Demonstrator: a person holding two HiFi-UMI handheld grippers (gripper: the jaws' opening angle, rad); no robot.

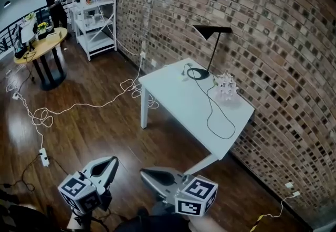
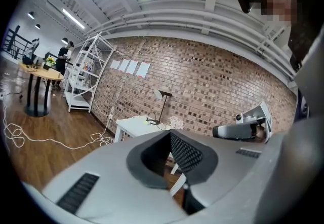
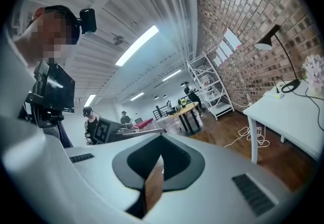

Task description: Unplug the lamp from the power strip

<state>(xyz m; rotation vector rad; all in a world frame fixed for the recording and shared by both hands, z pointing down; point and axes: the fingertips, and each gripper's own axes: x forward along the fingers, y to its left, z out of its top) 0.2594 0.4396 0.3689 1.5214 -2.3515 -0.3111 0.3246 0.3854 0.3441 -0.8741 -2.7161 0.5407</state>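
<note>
A black desk lamp (image 1: 211, 42) stands at the far end of a white table (image 1: 184, 102) against the brick wall. Its black cord (image 1: 223, 118) loops over the tabletop. A white power strip (image 1: 44, 157) lies on the wood floor at the left, with white cables running to it. My left gripper (image 1: 112, 160) and right gripper (image 1: 144, 172) hover low in the foreground, well short of the table, both shut with nothing in them. The left gripper view shows the lamp (image 2: 163, 100) far off beyond the shut jaws; the right gripper view has the lamp (image 3: 277, 43) at its right edge.
A white crumpled object (image 1: 227, 87) sits on the table by the lamp's base. White cables (image 1: 84, 105) snake over the floor. A white shelf unit (image 1: 94, 8) and a round wooden table (image 1: 41, 42) stand at the back left, with a person (image 1: 56, 5) there.
</note>
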